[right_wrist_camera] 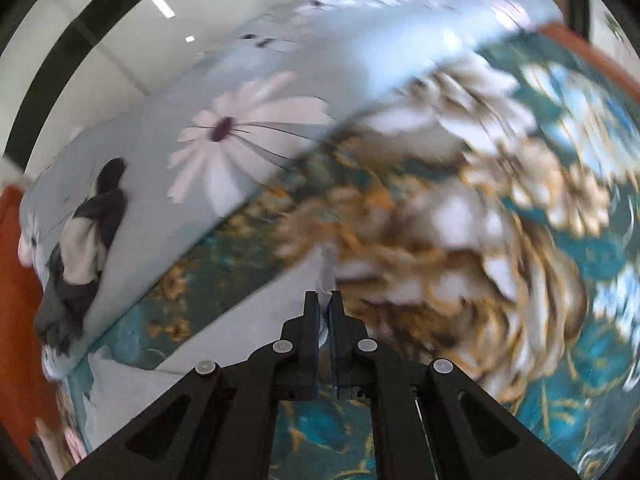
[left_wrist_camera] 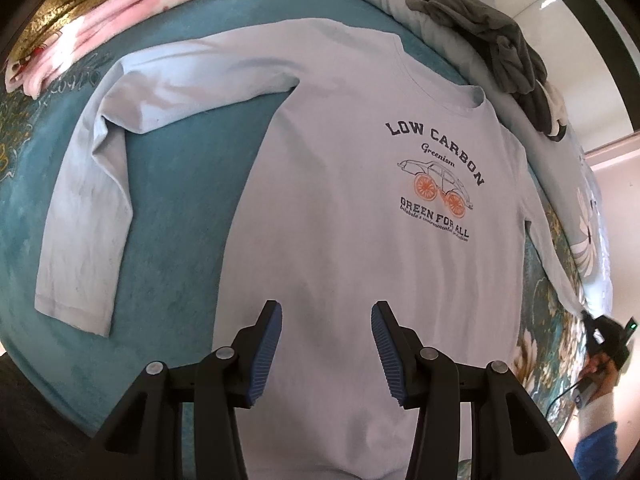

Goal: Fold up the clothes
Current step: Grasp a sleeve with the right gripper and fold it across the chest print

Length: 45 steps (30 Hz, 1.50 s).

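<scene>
shirt flat on the bed, right gripper clamped on a sleeve end

the shirt (left_wrist_camera: 344,200) is the landmark: a pale long-sleeved top with a dark "low carbon" print and a small car with orange wheels, lying face up and spread flat on a teal bedspread (left_wrist_camera: 172,168). one sleeve (left_wrist_camera: 92,200) bends away from the body of the shirt and runs down beside it, with a strip of bedspread showing between sleeve and body. the other sleeve runs along the opposite edge of the shirt toward the right gripper (left_wrist_camera: 600,332).

the left gripper (left_wrist_camera: 326,354) hangs over the lower part of the shirt, its blue-padded fingers (left_wrist_camera: 268,356) wide apart and holding nothing.

in the right wrist view the right gripper (right_wrist_camera: 325,320) has its fingers nearly together, pinching a thin fold of pale cloth (right_wrist_camera: 326,280), the sleeve end; the view is blurred. a hand (left_wrist_camera: 596,376) grips that tool past the shirt's far sleeve.

beyond the shirt's collar lies a grey garment (left_wrist_camera: 480,36), crumpled on a pale blue quilt (right_wrist_camera: 224,152) printed with white daisies. past the shirt's bent sleeve sits a pink cloth (left_wrist_camera: 104,28), beside gold patterning on the bedspread.
</scene>
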### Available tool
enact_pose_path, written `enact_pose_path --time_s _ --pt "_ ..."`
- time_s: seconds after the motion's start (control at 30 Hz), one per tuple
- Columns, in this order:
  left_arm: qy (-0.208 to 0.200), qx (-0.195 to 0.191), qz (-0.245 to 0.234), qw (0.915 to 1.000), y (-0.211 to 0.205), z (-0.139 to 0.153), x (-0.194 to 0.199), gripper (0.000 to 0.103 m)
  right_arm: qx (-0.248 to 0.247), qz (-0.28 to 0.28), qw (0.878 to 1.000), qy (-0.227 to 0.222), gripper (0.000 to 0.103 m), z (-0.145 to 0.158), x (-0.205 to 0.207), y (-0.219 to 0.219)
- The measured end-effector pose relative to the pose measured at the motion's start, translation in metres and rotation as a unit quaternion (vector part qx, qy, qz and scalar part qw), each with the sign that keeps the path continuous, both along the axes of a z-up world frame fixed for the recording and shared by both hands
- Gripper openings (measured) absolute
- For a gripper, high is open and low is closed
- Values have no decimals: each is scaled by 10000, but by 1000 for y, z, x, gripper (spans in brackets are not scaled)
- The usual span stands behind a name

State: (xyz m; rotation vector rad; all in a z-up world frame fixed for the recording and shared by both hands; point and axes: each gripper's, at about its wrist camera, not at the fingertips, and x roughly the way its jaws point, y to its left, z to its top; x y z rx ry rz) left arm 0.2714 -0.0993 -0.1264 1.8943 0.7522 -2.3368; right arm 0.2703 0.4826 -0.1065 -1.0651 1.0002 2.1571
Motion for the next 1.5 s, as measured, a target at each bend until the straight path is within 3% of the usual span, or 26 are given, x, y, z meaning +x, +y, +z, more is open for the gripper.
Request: enact_pose_path --time_s 0.1,0.23,0.37,0.47,0.6,0.67,0.7,0.8,0.9,0.97,1.27,1.37,1.47,1.5 --pt "-32 5 -25 10000 1 -2 -1 51 -214 -306 9993 32 9 -6 16 7" --pt "-65 21 -55 10000 4 -5 -3 51 -499 -714 9962 75 34 -14 37 16" --pt "-45 20 -55 10000 4 -4 -3 51 -1120 -980 9886 227 35 -31 56 19" --pt "-76 0 -75 9999 4 -5 -3 51 -1503 -1009 9827 392 35 -49 52 14" --pt "-42 -33 -54 10000 4 -3 -4 51 -1520 -1380 9779 402 35 -52 46 7" --pt "-21 -46 -35 10000 3 -3 -4 51 -1649 -1537 9724 609 23 -51 43 7" --pt "-17 -60 -36 10000 4 -2 -5 51 -1687 -1536 9718 598 6 -51 40 8" --pt "-1 -107 -54 9999 4 -2 -6 51 -1393 -1202 9823 364 1 -40 21 10" --pt "66 -219 -52 9997 4 2 -5 51 -243 -622 9967 456 1 8 1 12" --pt "119 -249 -34 9996 2 4 -7 51 375 -215 9978 493 1 35 -13 12" --pt "311 -119 216 9992 -19 17 -9 51 301 -219 9993 24 1 22 -33 3" --pt "420 -42 404 9983 -29 22 -11 51 1047 479 9930 274 1 68 -64 -37" --pt "489 41 595 9970 -41 26 -11 51 1586 1648 9680 1037 1 120 -91 -108" --pt "521 66 666 9964 -46 28 -10 51 1529 1920 9610 1274 1 131 -101 -130"
